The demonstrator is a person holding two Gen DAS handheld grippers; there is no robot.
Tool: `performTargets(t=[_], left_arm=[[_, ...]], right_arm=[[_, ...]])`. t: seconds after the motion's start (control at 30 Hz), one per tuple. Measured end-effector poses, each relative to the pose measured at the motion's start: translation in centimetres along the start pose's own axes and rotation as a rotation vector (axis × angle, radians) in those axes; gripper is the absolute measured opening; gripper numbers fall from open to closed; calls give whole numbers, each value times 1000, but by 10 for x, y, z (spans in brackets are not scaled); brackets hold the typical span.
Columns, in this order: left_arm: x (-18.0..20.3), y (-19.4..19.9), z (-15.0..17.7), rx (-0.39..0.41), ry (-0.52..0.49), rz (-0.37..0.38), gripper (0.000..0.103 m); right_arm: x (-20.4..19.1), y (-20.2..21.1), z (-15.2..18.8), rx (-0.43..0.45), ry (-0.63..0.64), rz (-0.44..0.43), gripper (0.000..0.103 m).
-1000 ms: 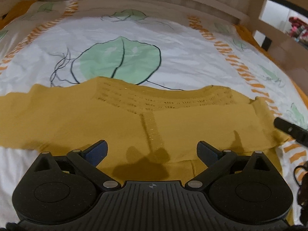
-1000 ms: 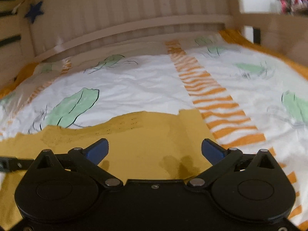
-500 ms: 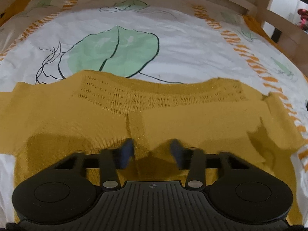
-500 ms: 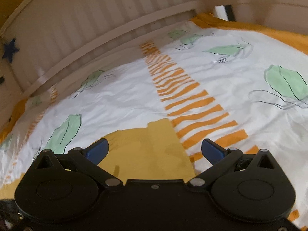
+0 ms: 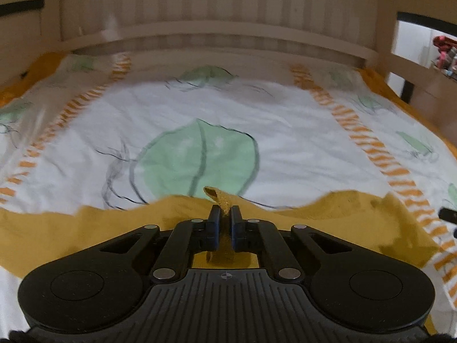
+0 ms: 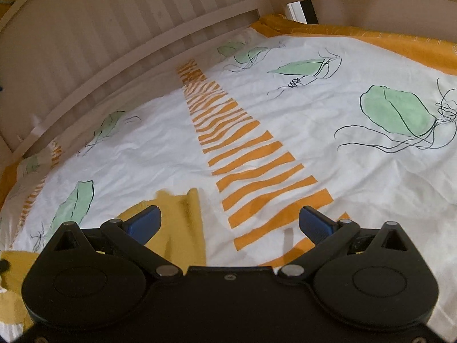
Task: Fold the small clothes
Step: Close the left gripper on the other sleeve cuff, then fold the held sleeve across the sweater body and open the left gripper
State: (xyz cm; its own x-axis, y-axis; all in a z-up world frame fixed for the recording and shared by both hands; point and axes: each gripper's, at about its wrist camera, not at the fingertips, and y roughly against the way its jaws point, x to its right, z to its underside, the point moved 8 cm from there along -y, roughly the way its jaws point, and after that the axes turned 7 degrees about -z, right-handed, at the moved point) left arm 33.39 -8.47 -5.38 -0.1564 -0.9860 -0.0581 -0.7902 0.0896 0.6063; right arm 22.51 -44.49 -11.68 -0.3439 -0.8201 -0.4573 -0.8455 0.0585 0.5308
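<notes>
A small mustard-yellow knit garment [image 5: 85,228] lies spread on the bed. My left gripper [image 5: 224,214] is shut on a pinched fold of the garment at its middle strip, which sticks up between the fingers. In the right wrist view the garment's right end [image 6: 182,223] lies under my right gripper's left finger. My right gripper [image 6: 230,224] is open and empty, over the garment's edge and the orange-striped sheet. Its dark tip shows in the left wrist view at the right edge [image 5: 448,214].
The bed sheet [image 5: 285,143] is white with green leaves and orange stripe bands [image 6: 245,160]. A slatted wooden headboard [image 5: 228,14] runs along the far side, and a wooden side rail [image 6: 371,8] stands at the right.
My left gripper closed from wide open onto the garment's middle strip and lifted it. My right gripper swung rightward toward the garment's right end, staying open.
</notes>
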Motion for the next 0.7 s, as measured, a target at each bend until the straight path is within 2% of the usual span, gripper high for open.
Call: performTargets(t=[0.2, 0.4, 0.7], left_arm=[[-39, -12, -5, -5, 33, -95, 7], [-52, -34, 13, -73, -8, -141, 7], [-70, -56, 44, -147, 6, -183, 7]], right_arm=[[0, -2, 3, -20, 9, 1, 103], [-3, -7, 9, -59, 18, -3, 103], [-19, -21, 29, -164, 99, -34, 103]])
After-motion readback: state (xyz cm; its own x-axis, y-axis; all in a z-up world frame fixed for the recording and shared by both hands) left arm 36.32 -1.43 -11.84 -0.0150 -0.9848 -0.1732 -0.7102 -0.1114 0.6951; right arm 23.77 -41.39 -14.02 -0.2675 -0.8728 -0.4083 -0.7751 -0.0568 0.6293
